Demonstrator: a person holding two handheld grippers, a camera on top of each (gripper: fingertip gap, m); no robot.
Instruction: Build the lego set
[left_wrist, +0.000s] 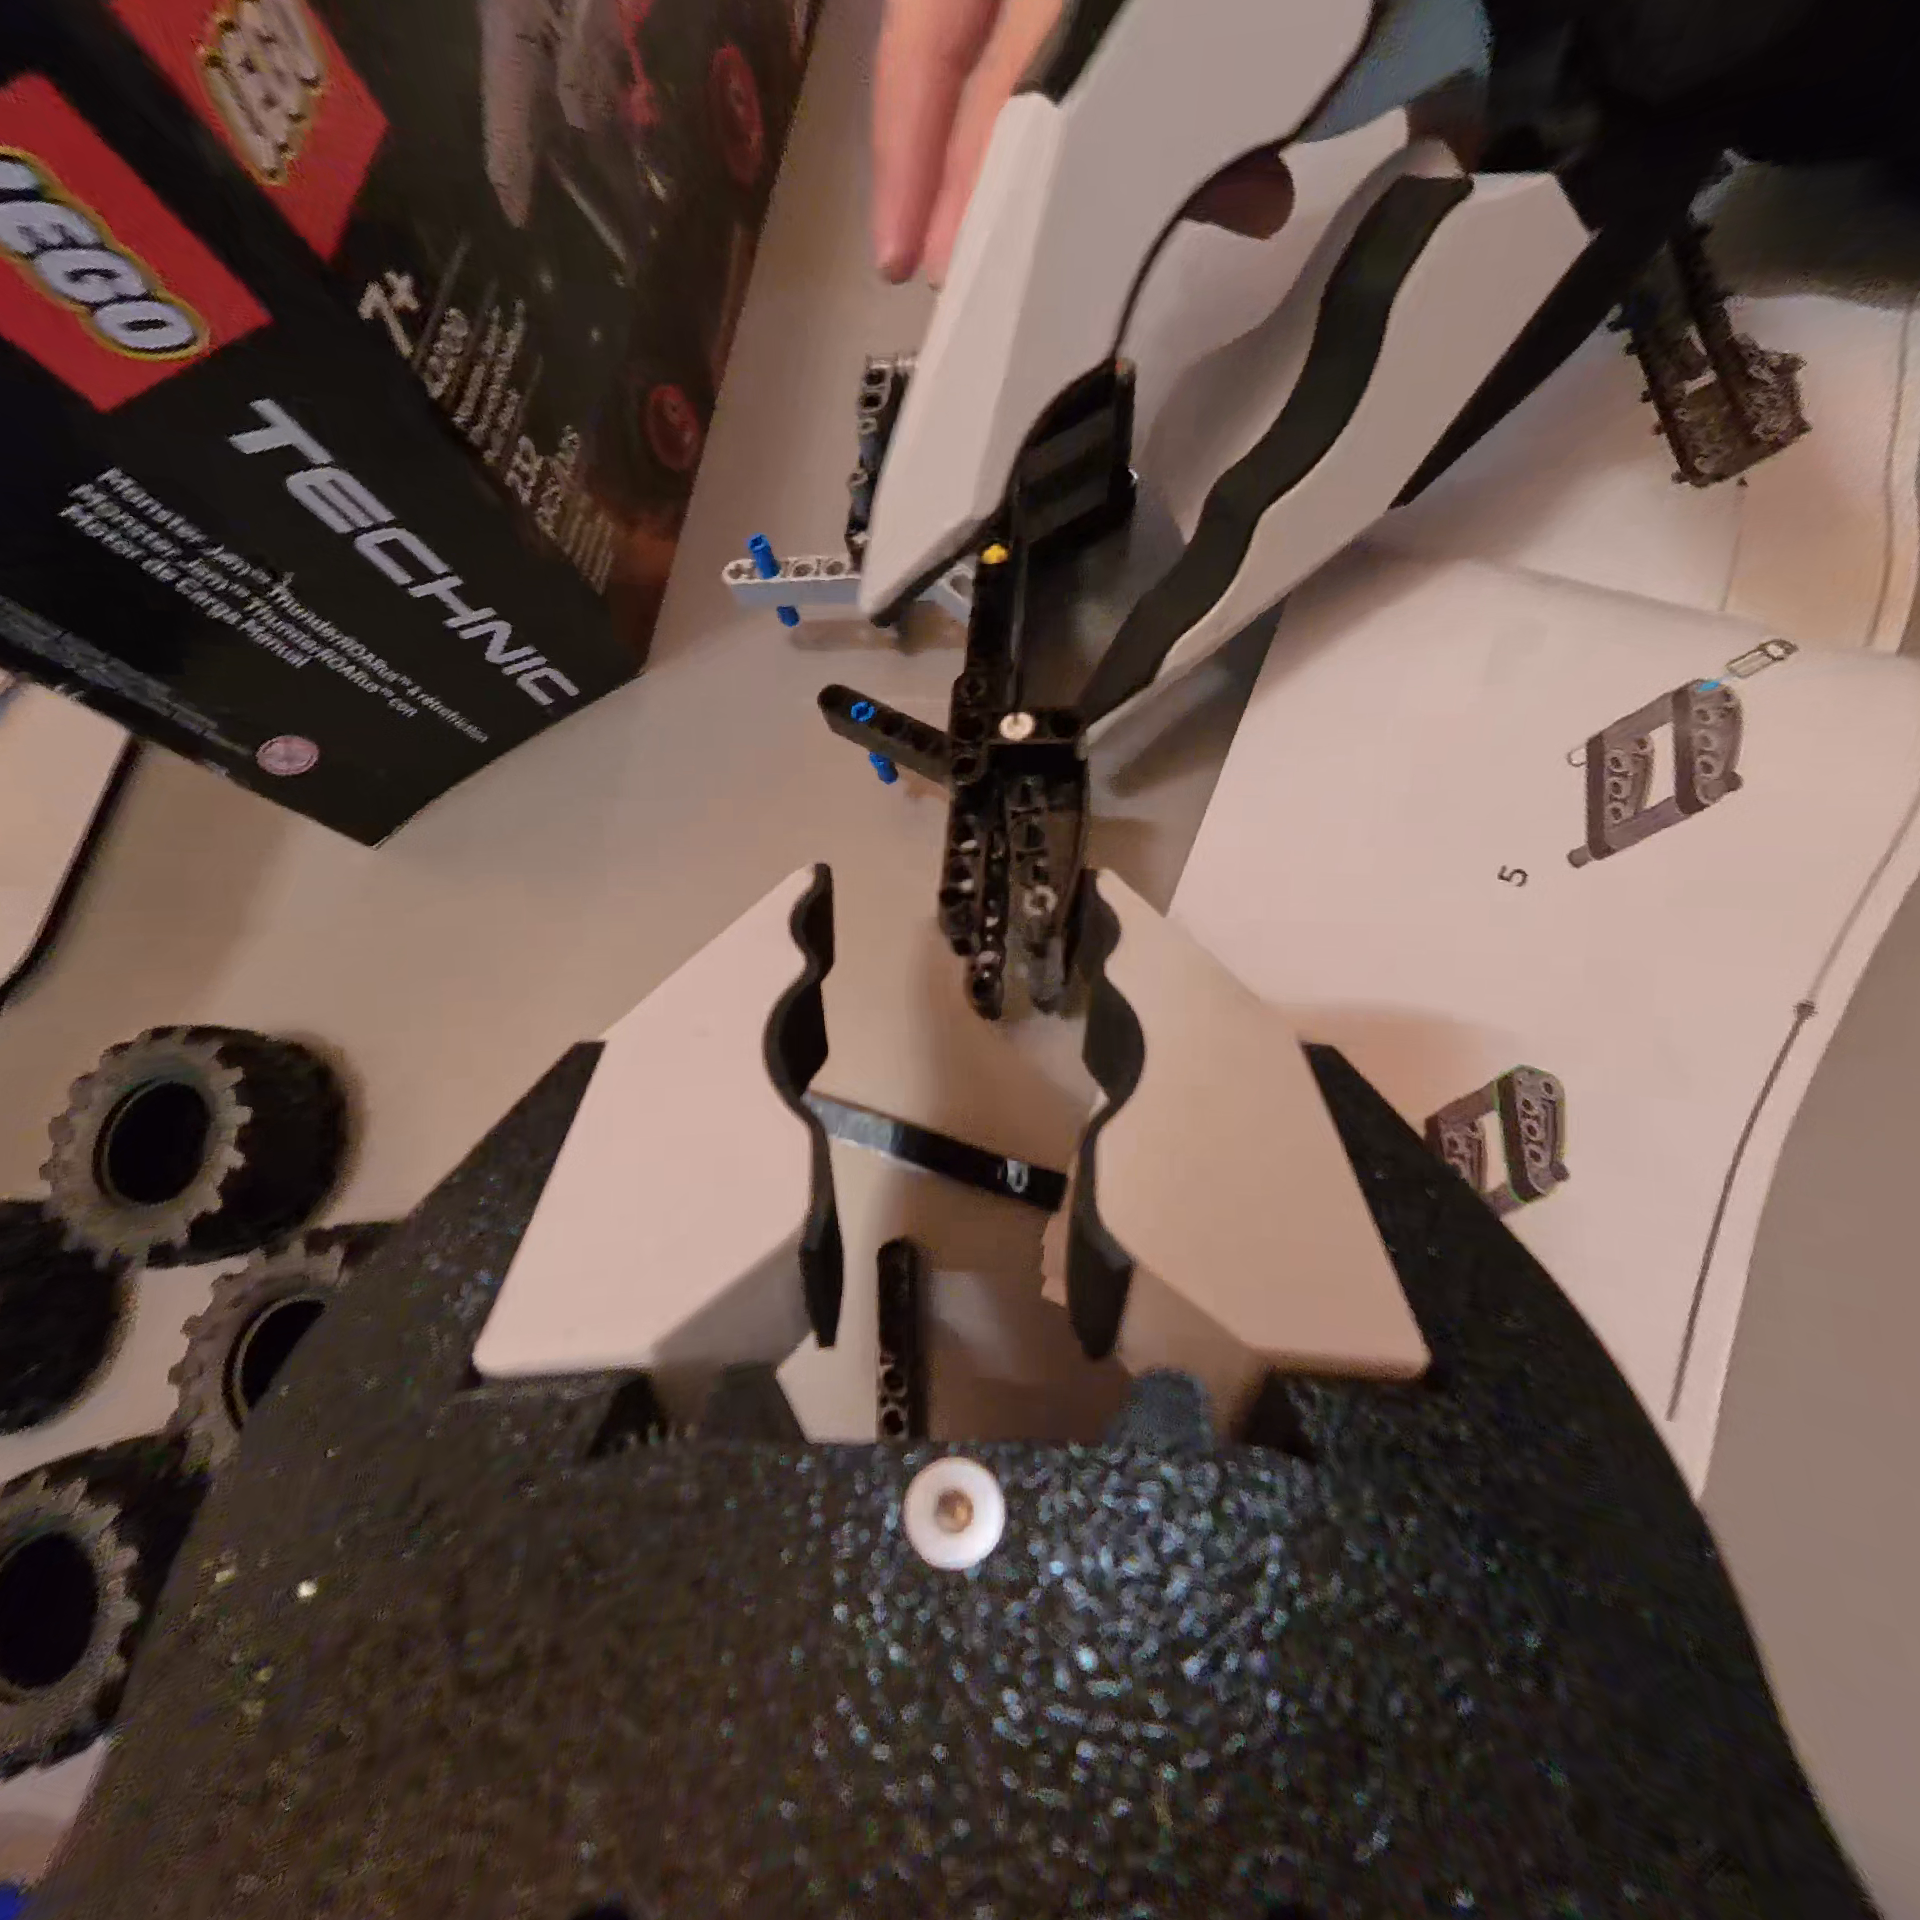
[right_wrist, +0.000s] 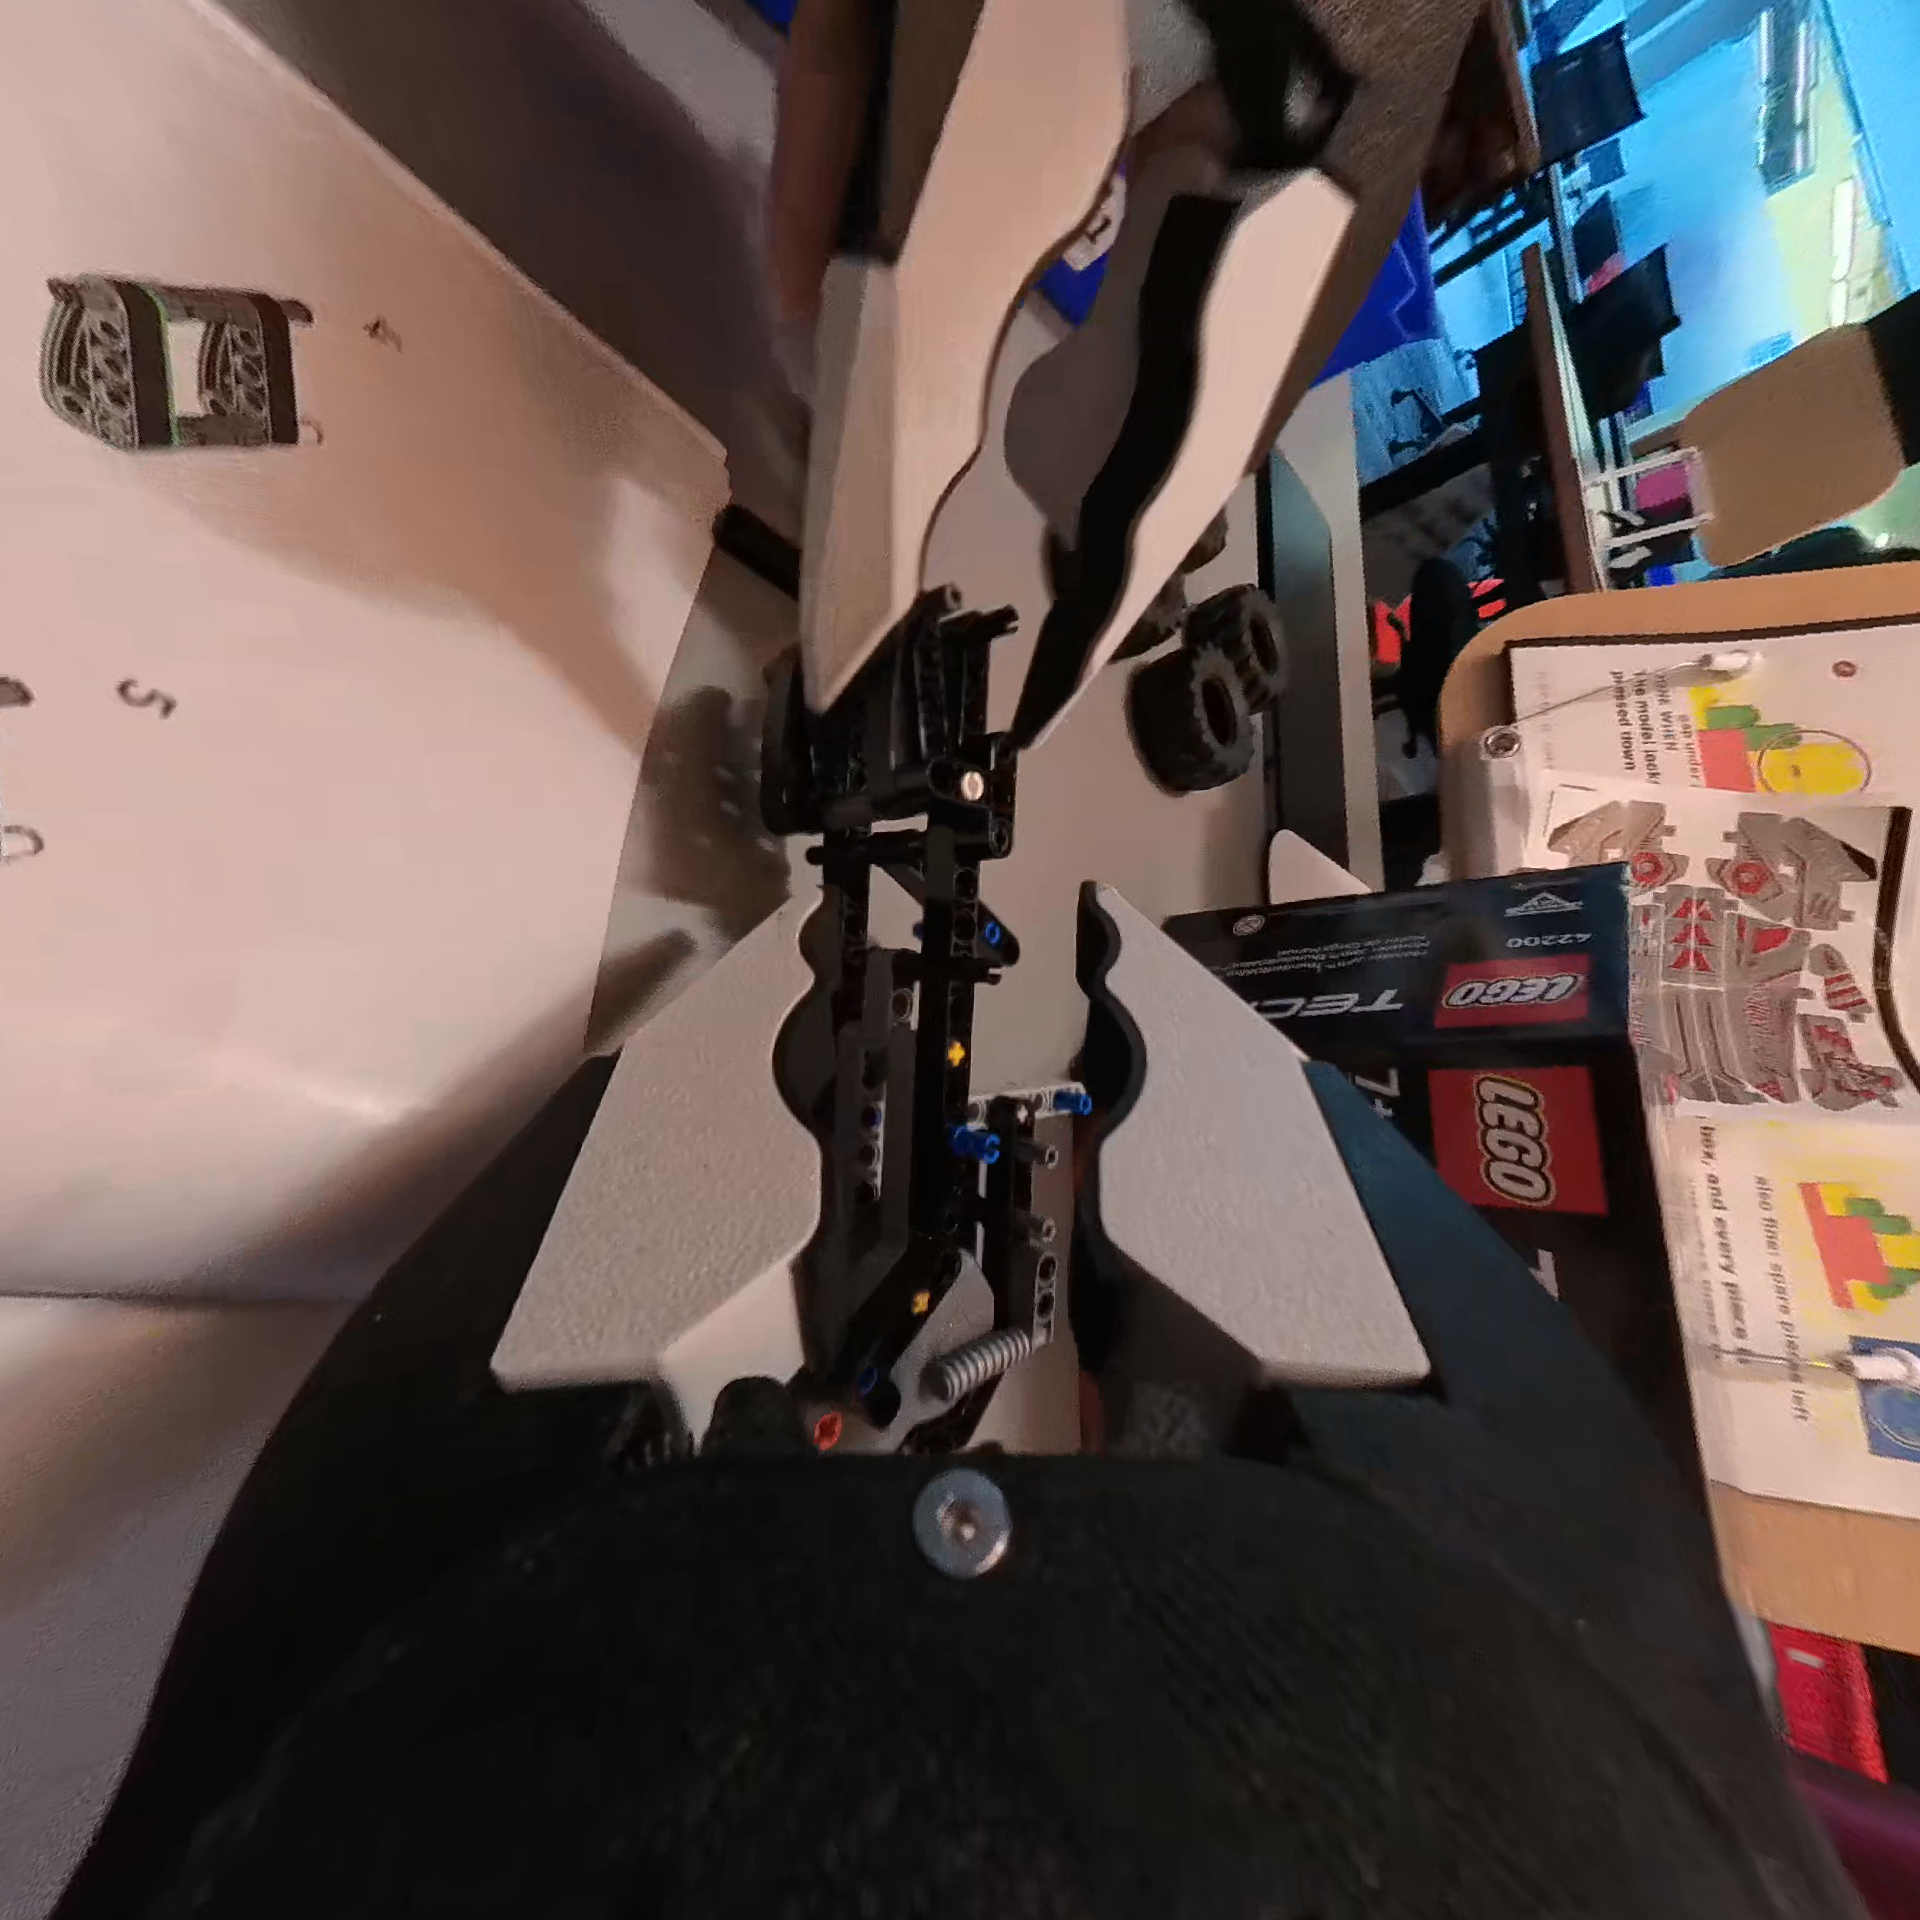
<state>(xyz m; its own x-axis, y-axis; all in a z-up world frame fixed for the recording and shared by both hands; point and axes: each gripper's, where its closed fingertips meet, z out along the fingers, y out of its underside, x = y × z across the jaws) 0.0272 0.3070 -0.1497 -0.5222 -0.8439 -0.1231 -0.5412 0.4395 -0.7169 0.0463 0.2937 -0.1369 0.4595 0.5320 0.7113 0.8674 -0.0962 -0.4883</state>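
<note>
A black Technic assembly (left_wrist: 1008, 831) with blue pins and a metal spring is held lengthwise between my two grippers, above the table. My left gripper (left_wrist: 961, 878) is narrowed around its near end, with the piece against the right pad. My right gripper (left_wrist: 987, 655) comes down from above onto the far end. In the right wrist view the assembly (right_wrist: 935, 987) runs deep between my right gripper's (right_wrist: 945, 909) fingers, against the left pad. The left gripper (right_wrist: 920, 717) clamps its far frame end.
The black set box (left_wrist: 312, 468) stands at the left, with several black tyres (left_wrist: 187, 1132) below it. The open instruction booklet (left_wrist: 1558, 935) lies at the right. A grey beam with blue pins (left_wrist: 790, 571) and loose black beams (left_wrist: 935, 1153) lie on the table. A hand (left_wrist: 935, 135) is at the top. A sticker sheet (right_wrist: 1766, 956) is also in view. The tips of both grippers are at nearly the same place.
</note>
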